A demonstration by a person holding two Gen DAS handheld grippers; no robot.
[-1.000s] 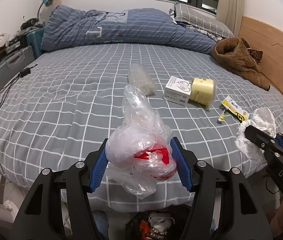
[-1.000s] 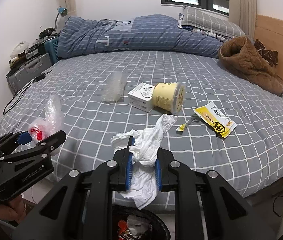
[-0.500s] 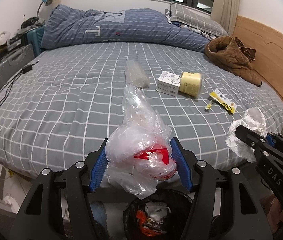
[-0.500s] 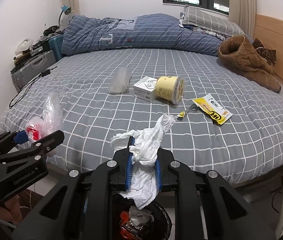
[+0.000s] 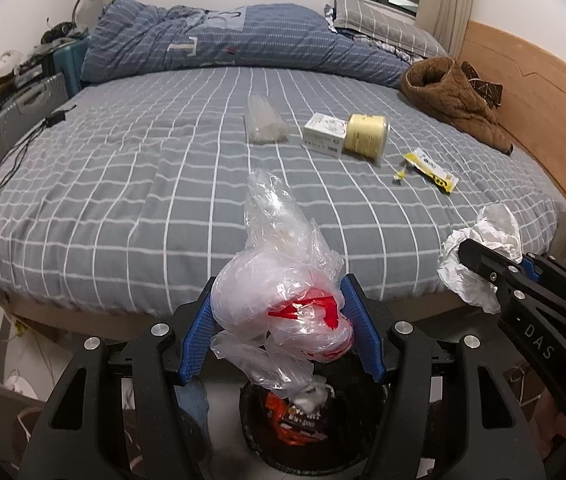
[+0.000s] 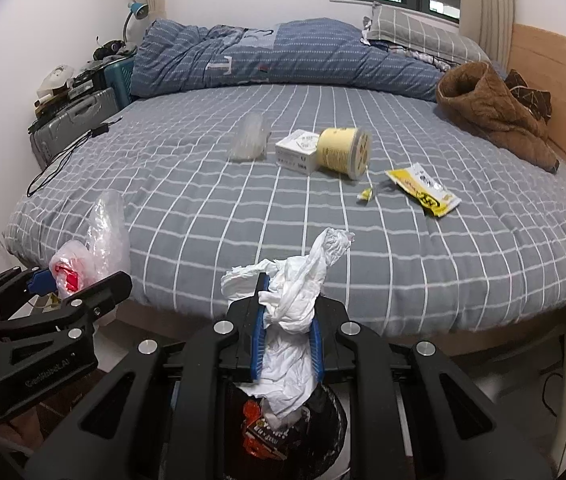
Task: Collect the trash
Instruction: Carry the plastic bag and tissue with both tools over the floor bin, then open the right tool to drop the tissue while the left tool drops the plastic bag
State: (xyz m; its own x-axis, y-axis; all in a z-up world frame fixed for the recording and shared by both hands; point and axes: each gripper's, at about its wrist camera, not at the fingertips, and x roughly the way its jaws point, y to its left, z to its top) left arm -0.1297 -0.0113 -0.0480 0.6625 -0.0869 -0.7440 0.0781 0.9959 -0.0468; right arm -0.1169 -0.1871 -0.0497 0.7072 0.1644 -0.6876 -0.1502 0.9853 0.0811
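My left gripper is shut on a crumpled clear plastic bag with red print, held above a black trash bin on the floor at the bed's foot. My right gripper is shut on a wad of white tissue paper above the same bin. Each gripper shows in the other's view: the right one at right, the left one at left. On the bed lie a clear plastic wrapper, a white box, a yellow tub and a yellow sachet.
The bed has a grey checked cover, with a blue duvet at the back and a brown jacket at right. A grey suitcase and a black cable are at the left. A wooden headboard runs along the right.
Both grippers have drawn back from the bed toward its foot, still holding the bag and the tissue. The trash bin has come into fuller view beneath them.
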